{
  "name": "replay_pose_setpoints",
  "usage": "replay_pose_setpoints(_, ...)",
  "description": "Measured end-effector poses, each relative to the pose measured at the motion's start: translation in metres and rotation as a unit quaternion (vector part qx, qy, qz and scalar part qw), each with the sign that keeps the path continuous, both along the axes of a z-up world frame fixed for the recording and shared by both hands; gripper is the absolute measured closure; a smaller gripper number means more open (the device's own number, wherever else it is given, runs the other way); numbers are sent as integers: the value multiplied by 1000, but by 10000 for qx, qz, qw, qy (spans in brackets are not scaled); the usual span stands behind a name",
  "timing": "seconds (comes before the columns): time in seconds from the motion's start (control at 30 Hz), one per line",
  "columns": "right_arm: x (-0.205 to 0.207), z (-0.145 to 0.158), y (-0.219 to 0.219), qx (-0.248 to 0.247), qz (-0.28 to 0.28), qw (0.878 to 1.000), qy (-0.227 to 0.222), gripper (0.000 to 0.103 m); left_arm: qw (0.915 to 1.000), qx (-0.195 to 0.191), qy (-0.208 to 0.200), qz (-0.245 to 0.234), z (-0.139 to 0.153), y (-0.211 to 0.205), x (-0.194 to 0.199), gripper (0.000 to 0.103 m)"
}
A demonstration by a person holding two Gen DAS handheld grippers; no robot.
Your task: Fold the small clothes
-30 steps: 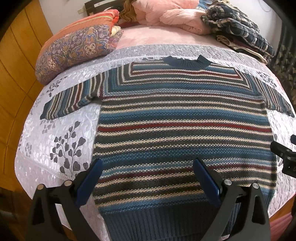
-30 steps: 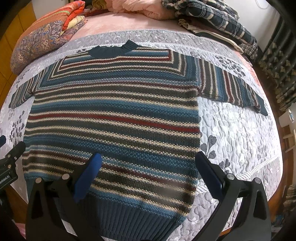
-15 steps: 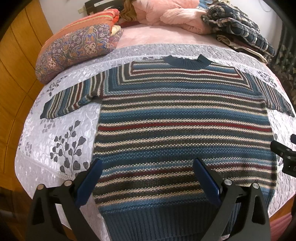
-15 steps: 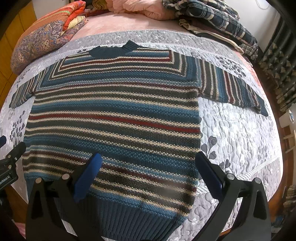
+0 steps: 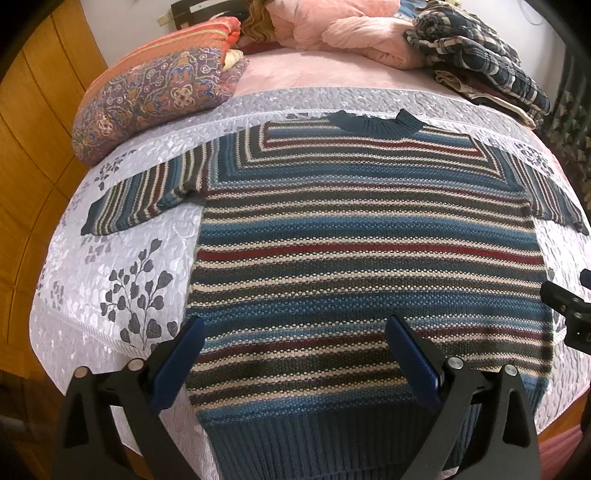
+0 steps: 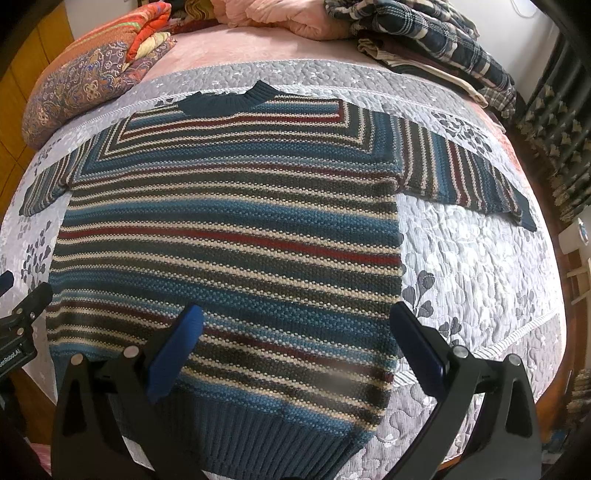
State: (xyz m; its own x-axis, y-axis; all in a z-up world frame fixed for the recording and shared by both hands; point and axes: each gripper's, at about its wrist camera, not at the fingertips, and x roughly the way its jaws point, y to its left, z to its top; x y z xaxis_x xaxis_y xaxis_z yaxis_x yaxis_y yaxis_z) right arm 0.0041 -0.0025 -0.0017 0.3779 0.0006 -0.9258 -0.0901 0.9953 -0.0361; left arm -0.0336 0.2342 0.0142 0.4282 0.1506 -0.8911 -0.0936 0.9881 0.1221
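Note:
A striped knit sweater [image 5: 365, 236] [image 6: 229, 229] in blue, red, cream and dark bands lies flat on the bed, collar at the far side, both short sleeves spread out. My left gripper [image 5: 295, 354] hovers open above the sweater's lower left part, near the ribbed hem [image 5: 332, 435]. My right gripper [image 6: 295, 343] is open above the lower right part of the sweater, nothing between its blue pads [image 6: 177, 347]. Each gripper's black body shows at the edge of the other's view.
A grey quilted bedspread [image 5: 122, 280] [image 6: 472, 280] with leaf prints covers the bed. A patterned folded quilt [image 5: 155, 92] sits at the far left, pink bedding [image 5: 351, 33] and plaid cloth [image 5: 480, 62] at the far right. Wooden panelling [image 5: 26, 147] runs along the left.

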Motion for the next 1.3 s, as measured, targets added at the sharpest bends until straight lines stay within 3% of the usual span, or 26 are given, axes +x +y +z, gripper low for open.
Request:
replay_pose_setpoints(0.8,8,6,-16,173,-118,9998,-18,3,10000,-42,1,60,0,-15,14,5)
replay_pose_setpoints(1.0,56,4,-87,456,-1005,9935,270,3,9991,-304,93,283,-13,-20,39,5)
replay_pose_setpoints(1.1,80,5,-141,626,-1615,9845,287,3,9981,-482,-48,382,-17,-27,57,5)
replay_pose_setpoints(1.2,108,5,-199,457,-1991,9789,76,3,9991,-238,-163,325,-22,-42,80,5)
replay_pose_setpoints(1.3,131,-9,-268,697,-2450,9669,153,3,9991,-362,-103,177,-31,-63,113,5)
